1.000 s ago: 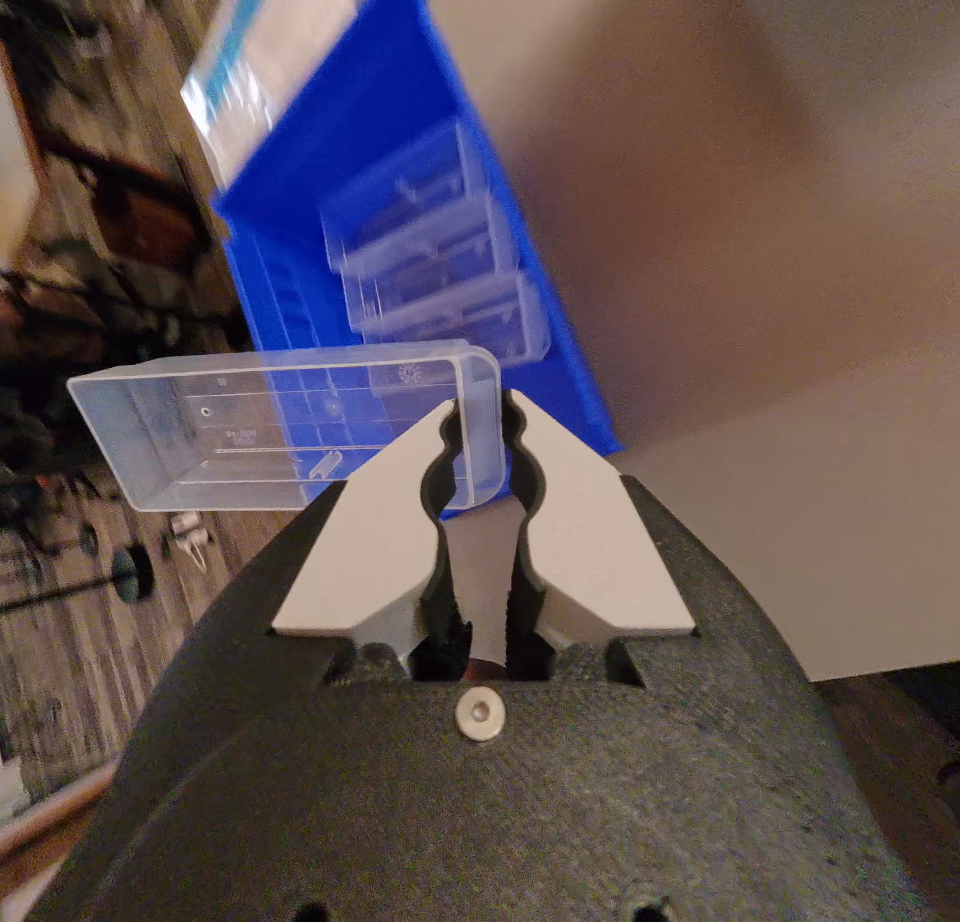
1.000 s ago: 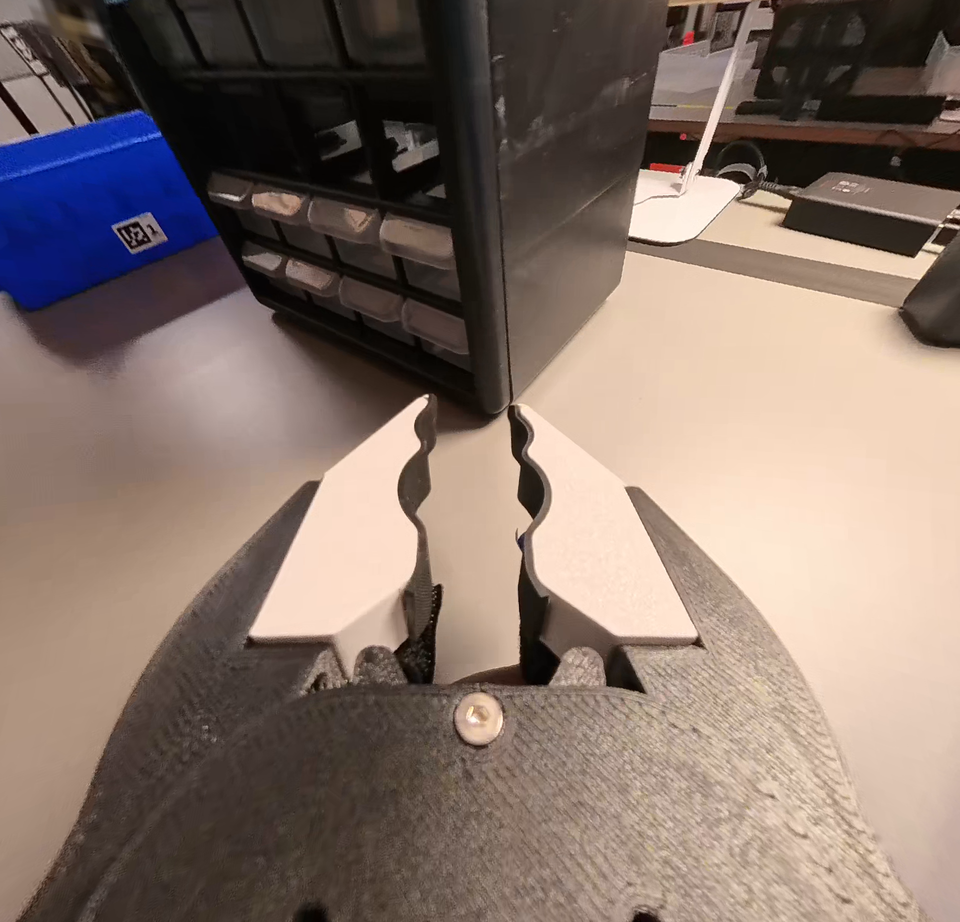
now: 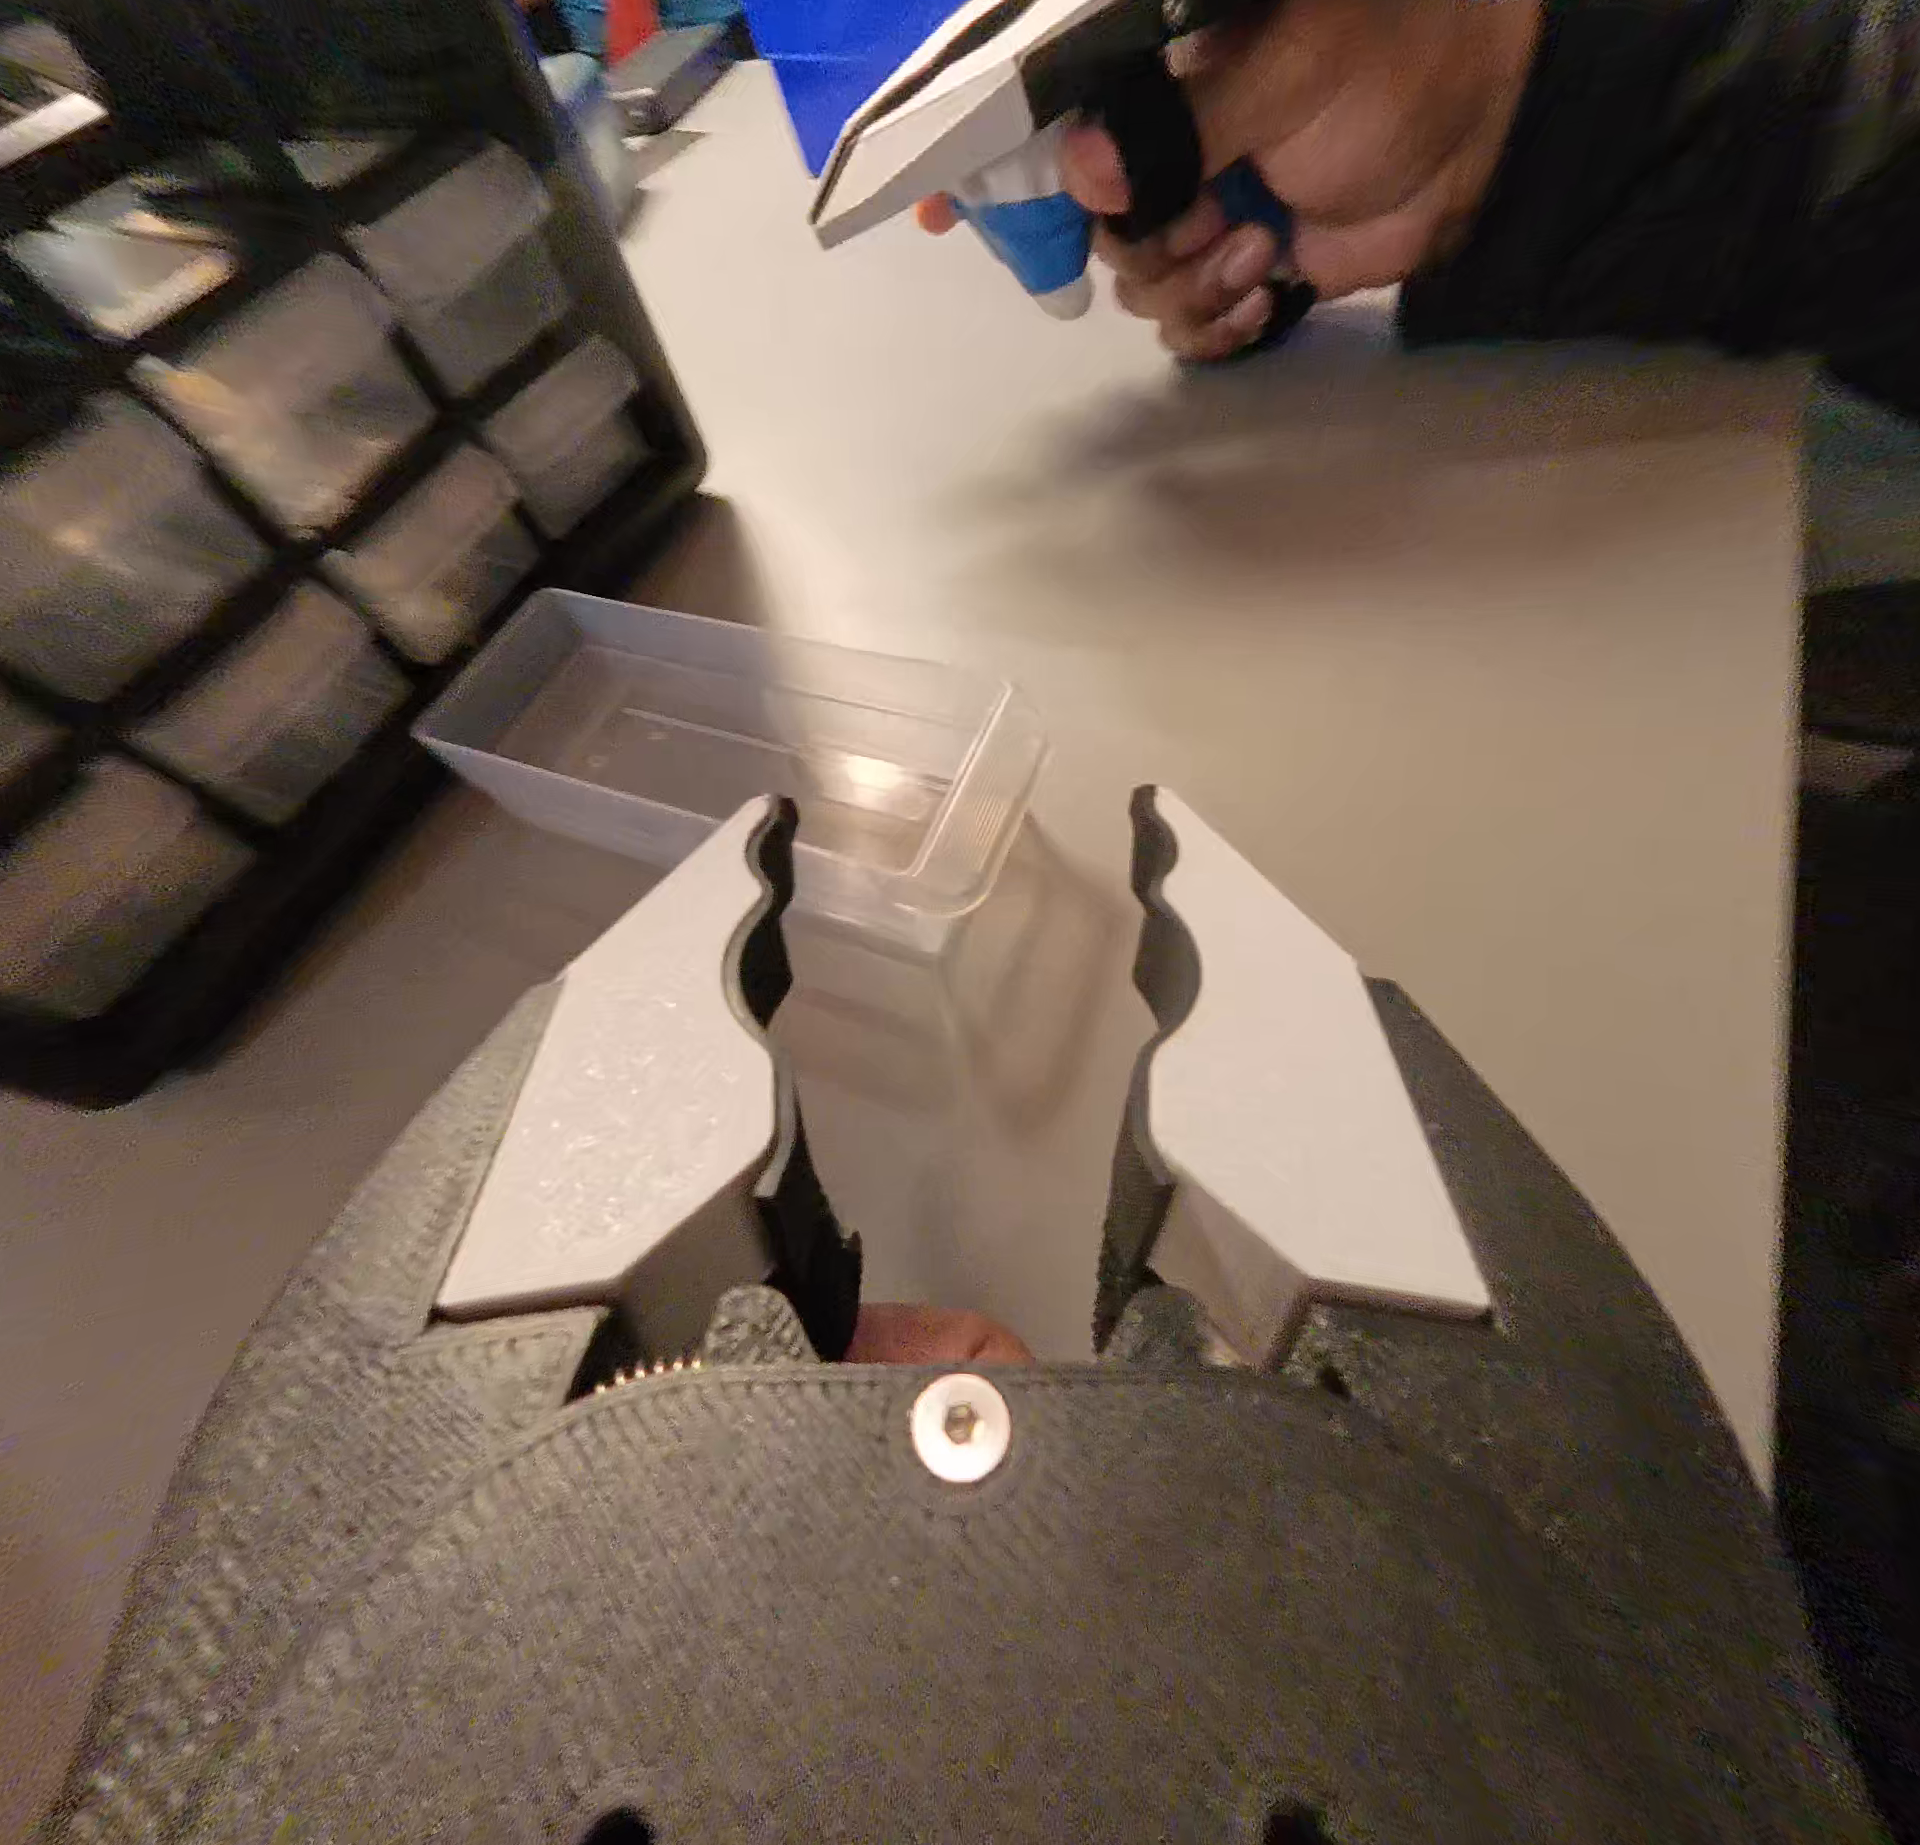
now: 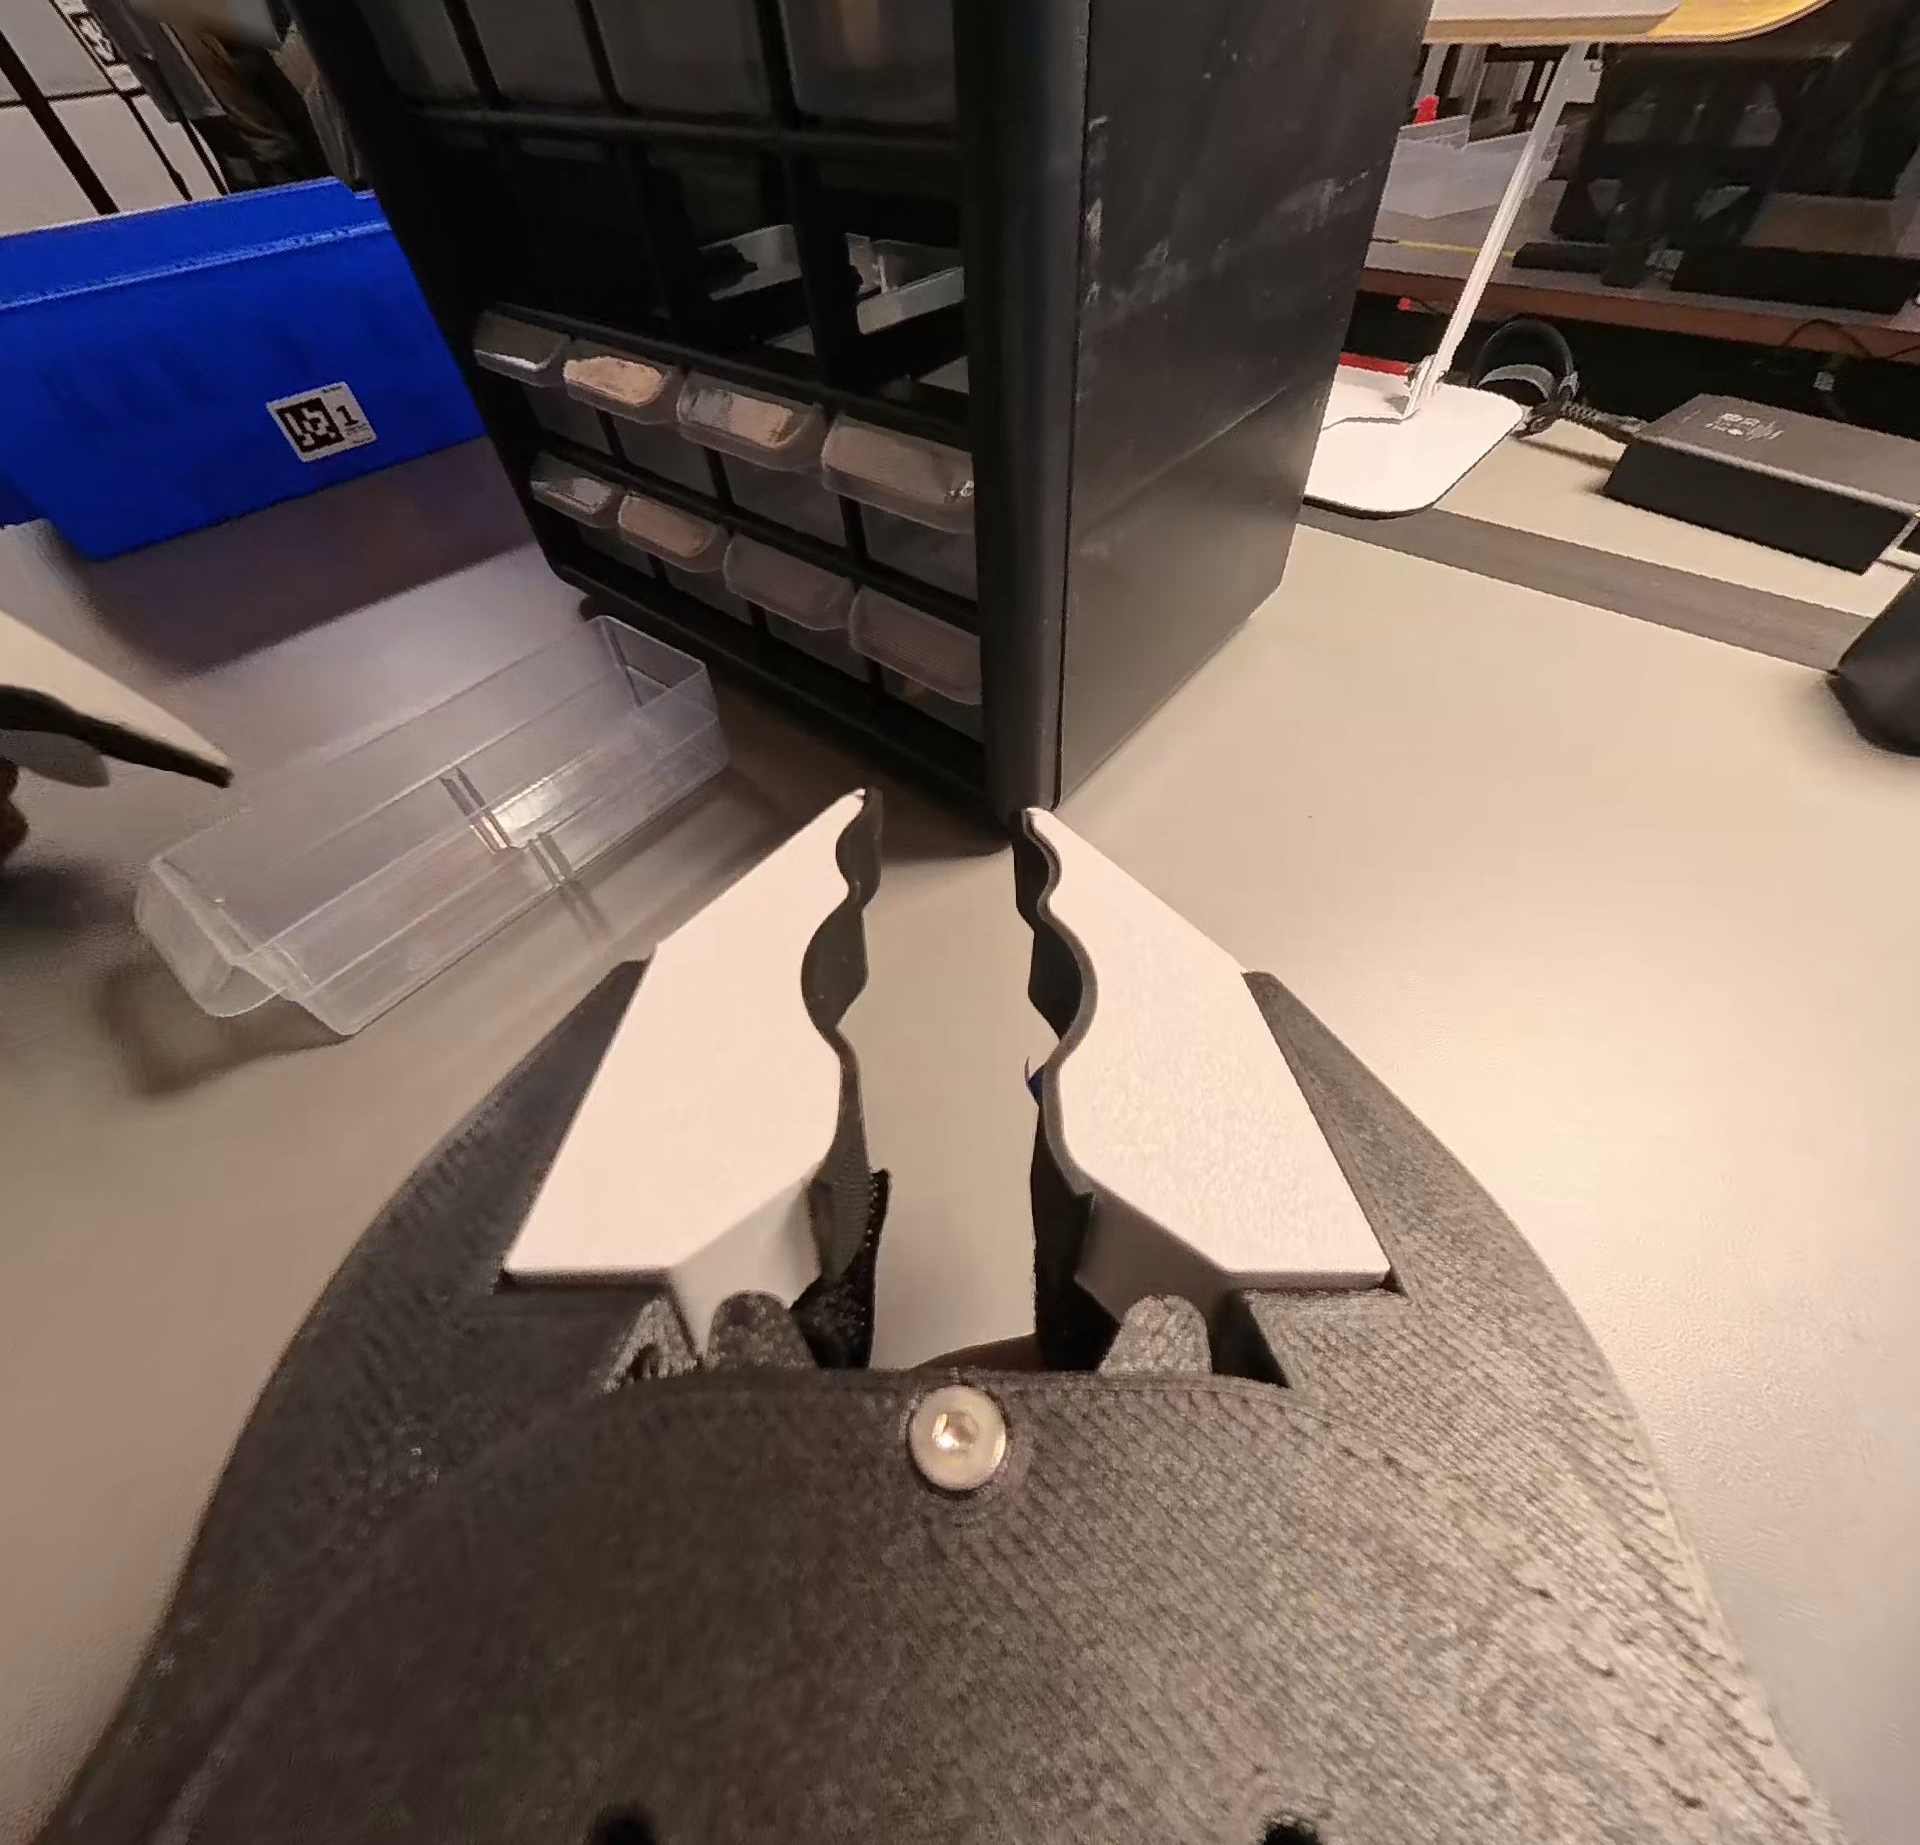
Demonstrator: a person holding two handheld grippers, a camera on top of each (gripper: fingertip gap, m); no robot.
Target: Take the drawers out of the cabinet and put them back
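A clear plastic drawer (image 3: 665,746) lies on the beige table in front of the black drawer cabinet (image 3: 260,393). Its handle end points at my left gripper (image 3: 961,808), which is open wide. The right finger stands well apart from the drawer, so nothing is gripped. In the right wrist view the same drawer (image 4: 436,839) lies left of my right gripper (image 4: 948,808), which is open and empty and points at the cabinet's (image 4: 1143,341) front corner. Several cabinet slots are empty. The right gripper also shows in the left wrist view (image 3: 935,133), held in a hand.
A blue bin (image 4: 187,361) stands behind and left of the cabinet. A white lamp base (image 4: 1392,445) and a black box (image 4: 1745,486) sit at the back right. The table edge (image 3: 1797,652) runs along the right of the left wrist view.
My left gripper held the clear drawer by its handle over the blue bin; now the drawer lies on the table by the cabinet and the jaws have opened off it. The right gripper has barely moved.
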